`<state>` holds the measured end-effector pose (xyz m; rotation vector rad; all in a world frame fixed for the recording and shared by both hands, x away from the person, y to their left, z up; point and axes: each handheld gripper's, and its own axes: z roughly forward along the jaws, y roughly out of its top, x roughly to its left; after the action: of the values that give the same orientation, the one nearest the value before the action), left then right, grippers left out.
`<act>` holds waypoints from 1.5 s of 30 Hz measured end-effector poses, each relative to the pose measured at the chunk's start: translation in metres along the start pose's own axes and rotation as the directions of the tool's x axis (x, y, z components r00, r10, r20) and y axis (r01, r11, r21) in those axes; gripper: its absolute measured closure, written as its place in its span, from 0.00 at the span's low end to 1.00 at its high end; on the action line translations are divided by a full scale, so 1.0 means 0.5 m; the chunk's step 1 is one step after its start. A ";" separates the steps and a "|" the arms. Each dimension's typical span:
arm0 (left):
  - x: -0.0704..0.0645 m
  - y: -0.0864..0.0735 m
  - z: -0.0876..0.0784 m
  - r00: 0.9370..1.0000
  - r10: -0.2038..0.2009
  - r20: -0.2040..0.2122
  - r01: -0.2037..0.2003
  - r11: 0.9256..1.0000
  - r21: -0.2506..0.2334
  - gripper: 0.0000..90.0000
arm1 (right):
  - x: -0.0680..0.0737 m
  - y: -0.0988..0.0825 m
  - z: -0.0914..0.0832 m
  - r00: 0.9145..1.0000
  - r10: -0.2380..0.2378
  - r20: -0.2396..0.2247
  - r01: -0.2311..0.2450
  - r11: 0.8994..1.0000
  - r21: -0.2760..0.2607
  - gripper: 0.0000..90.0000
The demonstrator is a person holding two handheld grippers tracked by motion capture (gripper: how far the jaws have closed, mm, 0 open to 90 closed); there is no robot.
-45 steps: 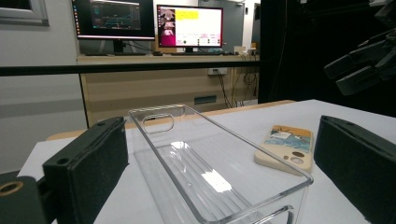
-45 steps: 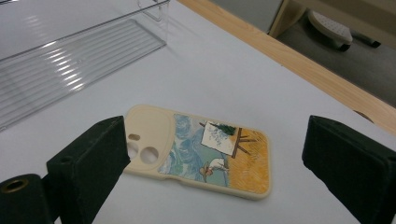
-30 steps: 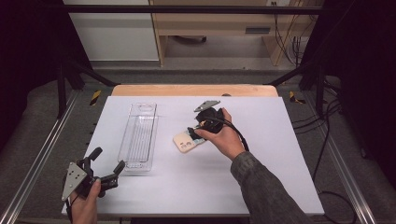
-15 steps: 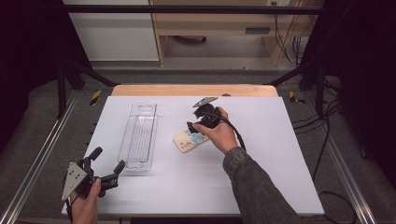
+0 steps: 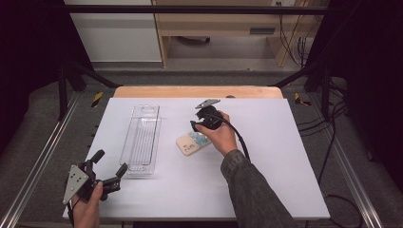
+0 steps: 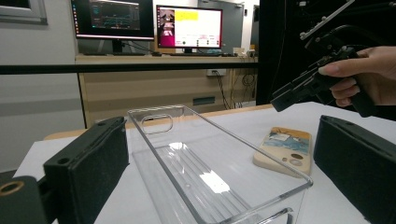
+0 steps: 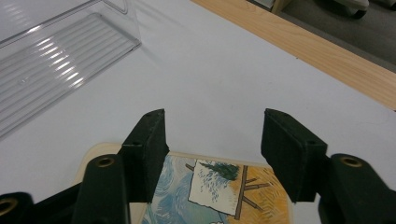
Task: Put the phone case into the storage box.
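Right gripper [image 5: 196, 127], jaws just closing, unclenched, straddles the phone case [image 5: 192, 143]; pads may skid off its thin edge. Left gripper [image 5: 110, 167] gapes empty.

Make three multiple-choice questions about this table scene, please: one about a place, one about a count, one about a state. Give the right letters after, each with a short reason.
1. Where does the phone case lie?
A. inside the clear tray
B. on the white table, to the right of the clear tray
C. on the floor

2. How many lit monitors stand in the background of the left gripper view?
A. two
B. four
C. none

3. How does the clear tray look?
A. full of cases
B. upside down
C. upright and empty

Answers:
1 B: in the high view the case rests on the table, apart from the tray.
2 A: two monitors glow on the desk behind.
3 C: its ribbed floor shows bare through the open top.

The right gripper has just been closing its fingers above the case, with the pads not yet pressing it.
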<state>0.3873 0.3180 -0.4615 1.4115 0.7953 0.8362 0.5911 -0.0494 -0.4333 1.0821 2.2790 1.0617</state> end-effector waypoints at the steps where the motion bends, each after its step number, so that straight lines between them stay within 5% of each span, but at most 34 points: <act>1: 0.000 0.000 0.000 1.000 -0.001 0.000 0.001 1.000 -0.001 0.03 | 0.000 0.000 0.002 1.000 -0.006 0.000 0.006 1.000 0.001 0.50; 20: 0.000 0.002 -0.003 1.000 0.001 -0.003 -0.001 1.000 -0.004 0.03 | 0.007 -0.011 0.039 0.999 -0.010 -0.031 0.009 0.999 -0.037 0.95; 36: 0.001 0.002 -0.002 1.000 0.000 -0.002 0.000 1.000 -0.003 0.03 | 0.010 -0.025 0.067 0.998 -0.001 -0.056 -0.001 0.999 -0.036 1.00; 45: 0.001 0.003 -0.003 1.000 0.000 -0.002 -0.001 1.000 -0.006 0.04 | 0.010 -0.035 0.090 1.000 0.015 -0.021 -0.015 1.000 -0.005 1.00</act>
<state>0.3862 0.3193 -0.4601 1.4062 0.7936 0.8398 0.6077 -0.0320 -0.4754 1.0931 2.2862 1.0887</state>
